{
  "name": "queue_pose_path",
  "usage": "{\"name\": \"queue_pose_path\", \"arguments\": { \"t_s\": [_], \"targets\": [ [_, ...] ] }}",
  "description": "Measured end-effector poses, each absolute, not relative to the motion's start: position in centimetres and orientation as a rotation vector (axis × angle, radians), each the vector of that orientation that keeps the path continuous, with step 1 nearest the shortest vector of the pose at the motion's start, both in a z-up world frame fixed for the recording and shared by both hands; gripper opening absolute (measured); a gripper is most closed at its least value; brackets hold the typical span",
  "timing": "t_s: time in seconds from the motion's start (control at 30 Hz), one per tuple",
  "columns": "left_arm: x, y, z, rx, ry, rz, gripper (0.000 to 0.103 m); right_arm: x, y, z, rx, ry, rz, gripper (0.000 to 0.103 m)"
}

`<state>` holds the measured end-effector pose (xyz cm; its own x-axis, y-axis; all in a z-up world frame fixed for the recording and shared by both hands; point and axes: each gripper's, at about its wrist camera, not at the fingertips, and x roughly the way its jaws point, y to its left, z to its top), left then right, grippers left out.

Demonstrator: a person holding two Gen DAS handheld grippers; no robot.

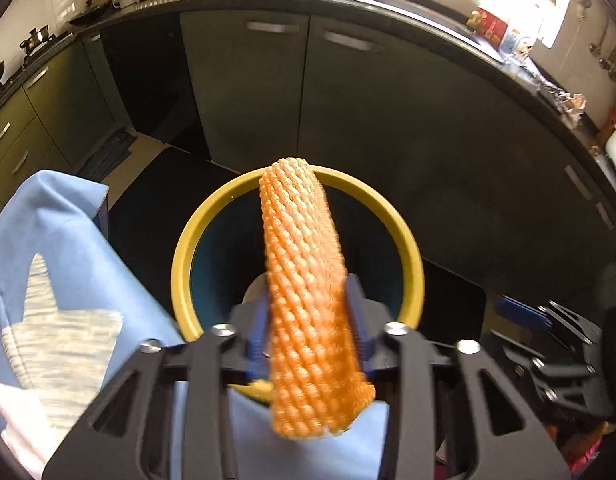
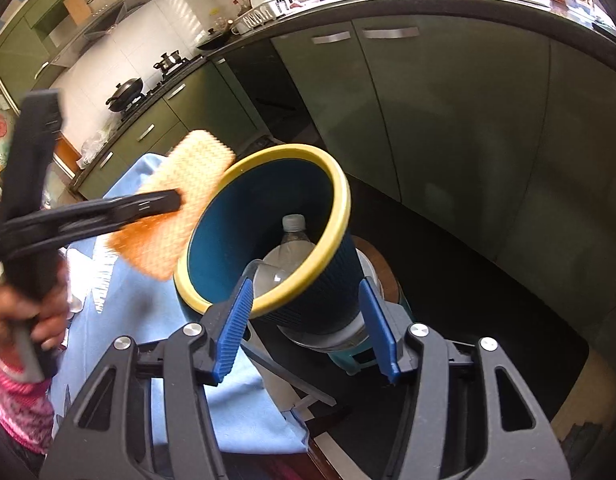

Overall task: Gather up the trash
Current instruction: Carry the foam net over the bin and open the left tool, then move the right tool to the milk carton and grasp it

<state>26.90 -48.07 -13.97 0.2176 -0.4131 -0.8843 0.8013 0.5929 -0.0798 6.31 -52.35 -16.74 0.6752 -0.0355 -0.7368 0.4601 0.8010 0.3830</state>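
While poised above the bin, orange foam net (image 1: 299,220) stood on edge between the pads of the left gripper (image 1: 308,296); jaws part-way apart, flanking the net without visibly squeezing it. Net blurred.

Bin (image 1: 179,272): yellow rim, dark blue ribbed wall, directly beneath the net, tilted in the right wrist view. Contents: one clear bottle (image 2: 293,236), cap uppermost.

Right gripper (image 2: 305,284): jaws moderately wide, straddling the bin, one pad at the near rim, the other just beside the outer wall.

Blue cloth (image 1: 75,232): spread beside the bin.

Hand (image 2: 31,320), pink sleeve (image 2: 15,408): gripping the left gripper's handle.

Green cabinets (image 1: 348,100): behind.
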Motion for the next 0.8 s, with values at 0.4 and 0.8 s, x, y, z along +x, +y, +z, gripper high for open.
{"name": "queue_pose_path", "arguments": {
  "t_s": [0.4,0.8],
  "targets": [
    [26.1,-41.1,-9.9,0.317,0.967,-0.836,0.082,7.7,-51.7,-17.5,0.571,0.817,-0.247,0.054],
    [18.5,-19.7,-6.1,0.249,0.844,-0.665,0.091,13.7,-42.8,-14.6,0.307,0.872,0.095,0.06]
  ]
}}
